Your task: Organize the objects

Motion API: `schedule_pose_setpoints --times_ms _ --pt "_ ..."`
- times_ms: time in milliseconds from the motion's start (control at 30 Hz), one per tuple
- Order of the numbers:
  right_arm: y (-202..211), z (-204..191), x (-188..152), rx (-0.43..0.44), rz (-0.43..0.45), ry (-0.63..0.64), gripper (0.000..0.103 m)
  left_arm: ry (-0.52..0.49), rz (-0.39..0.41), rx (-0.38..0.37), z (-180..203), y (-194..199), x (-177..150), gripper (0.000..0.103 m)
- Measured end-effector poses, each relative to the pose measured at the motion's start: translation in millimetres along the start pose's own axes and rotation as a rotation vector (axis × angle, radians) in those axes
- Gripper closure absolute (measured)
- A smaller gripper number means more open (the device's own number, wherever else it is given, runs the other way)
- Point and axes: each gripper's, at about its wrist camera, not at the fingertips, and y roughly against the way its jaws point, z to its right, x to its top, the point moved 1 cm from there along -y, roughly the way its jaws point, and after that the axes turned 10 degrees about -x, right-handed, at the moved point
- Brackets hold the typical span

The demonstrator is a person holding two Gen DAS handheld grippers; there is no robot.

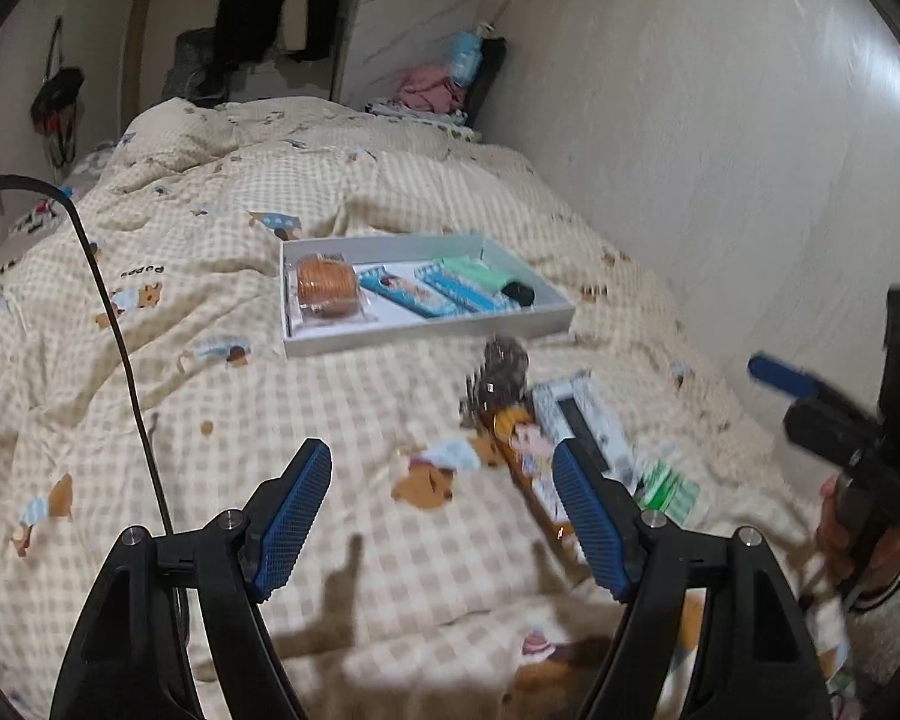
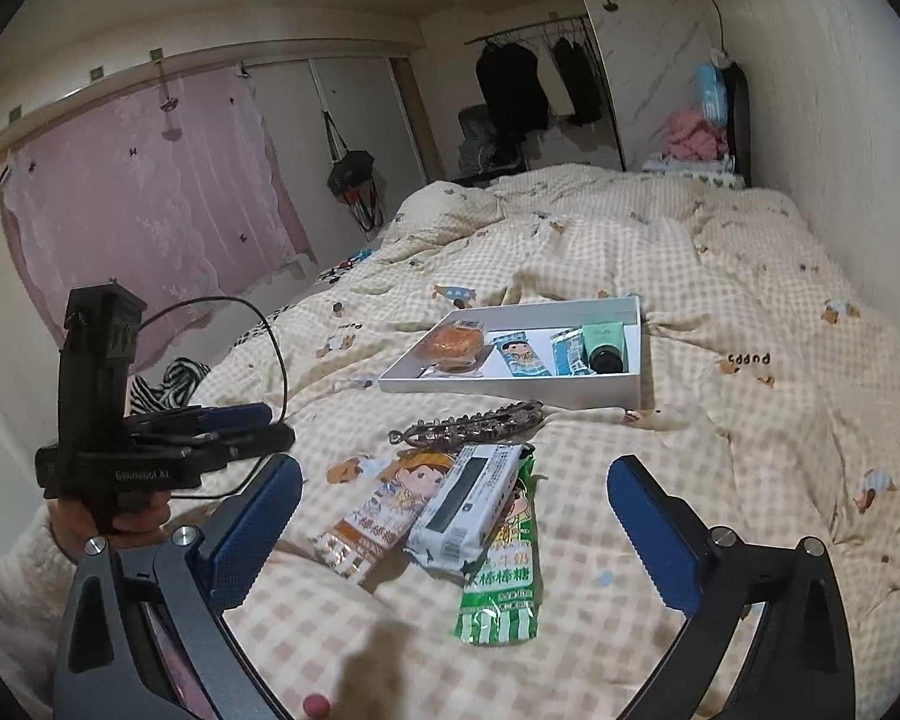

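Observation:
A white tray (image 2: 510, 387) lies on the bed; it also shows in the left wrist view (image 1: 426, 339). It holds an orange snack pack (image 2: 453, 345), two blue packets (image 2: 519, 354) and a green tube (image 2: 606, 345). In front of it lie a dark hair clip (image 2: 471, 426), an orange candy packet (image 2: 384, 516), a white packet (image 2: 471, 501) and a green candy packet (image 2: 501, 588). My right gripper (image 2: 453, 516) is open above these loose packets. My left gripper (image 1: 441, 510) is open and empty, with the orange packet (image 1: 525, 450) by its right finger.
The checked quilt (image 2: 720, 312) covers the bed. A wall (image 1: 720, 120) runs along the right side. A black cable (image 1: 120, 348) hangs at the left. Clothes (image 2: 513, 90) hang on a rail at the far end. Folded laundry (image 2: 693, 135) sits at the bed's head.

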Motion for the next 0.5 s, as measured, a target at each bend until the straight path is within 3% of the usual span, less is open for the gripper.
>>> schedule_pose_setpoints --times_ms 167,333,500 --pt "-2 0 -8 -0.017 0.0 0.003 0.0 -0.036 -0.078 0.014 10 -24 -11 0.023" --pt "-11 13 -22 -0.054 -0.026 -0.083 0.0 -0.055 -0.155 -0.029 12 -43 -19 0.022" --pt "-13 29 -35 -0.085 -0.022 -0.173 0.0 -0.026 -0.132 -0.066 7 -47 -30 0.021"
